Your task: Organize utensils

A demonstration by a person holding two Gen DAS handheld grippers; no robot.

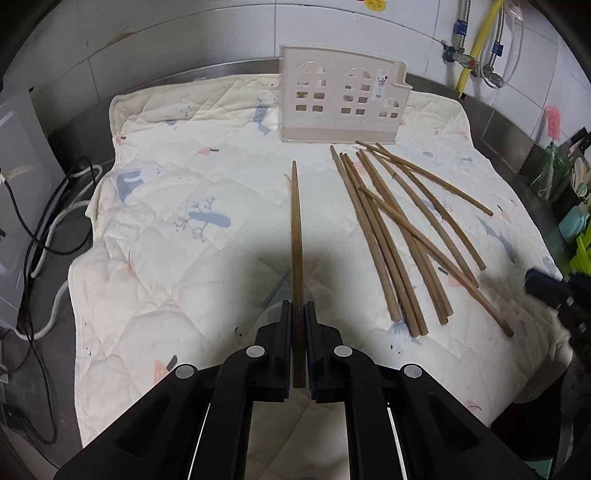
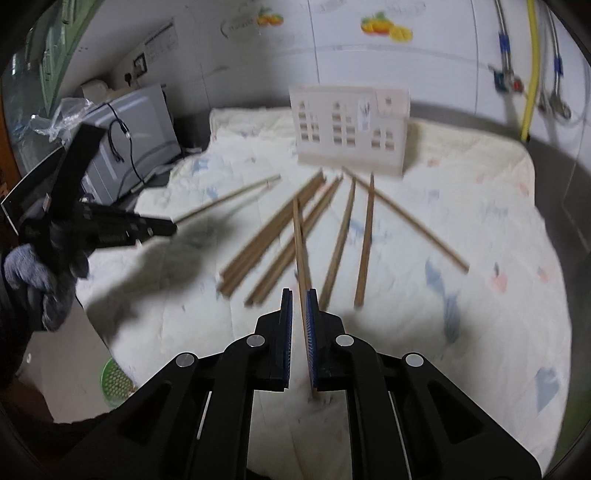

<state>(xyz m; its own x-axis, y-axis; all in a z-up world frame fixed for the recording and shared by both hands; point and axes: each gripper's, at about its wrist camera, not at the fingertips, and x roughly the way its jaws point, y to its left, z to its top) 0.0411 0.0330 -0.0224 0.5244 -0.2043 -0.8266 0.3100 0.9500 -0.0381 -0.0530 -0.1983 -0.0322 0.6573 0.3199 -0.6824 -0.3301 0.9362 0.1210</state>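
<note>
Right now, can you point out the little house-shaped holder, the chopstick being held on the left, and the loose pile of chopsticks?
house-shaped holder (image 1: pixel 340 99): left wrist view, front wall between the windows.
held chopstick (image 1: pixel 296 229): left wrist view, mid-shaft ahead of the fingers.
loose chopsticks (image 1: pixel 384 236): left wrist view, where the shafts cross.

White tiled wall (image 1: pixel 184 33) behind, with fruit stickers (image 2: pixel 386 26) and a yellow pipe (image 1: pixel 480 40) among braided hoses (image 2: pixel 554 66). Steel counter (image 1: pixel 498 122) under a quilted, printed cloth (image 1: pixel 177 192). Grey appliance (image 2: pixel 144 129) and tangled cables (image 1: pixel 40 229) at left.
</note>
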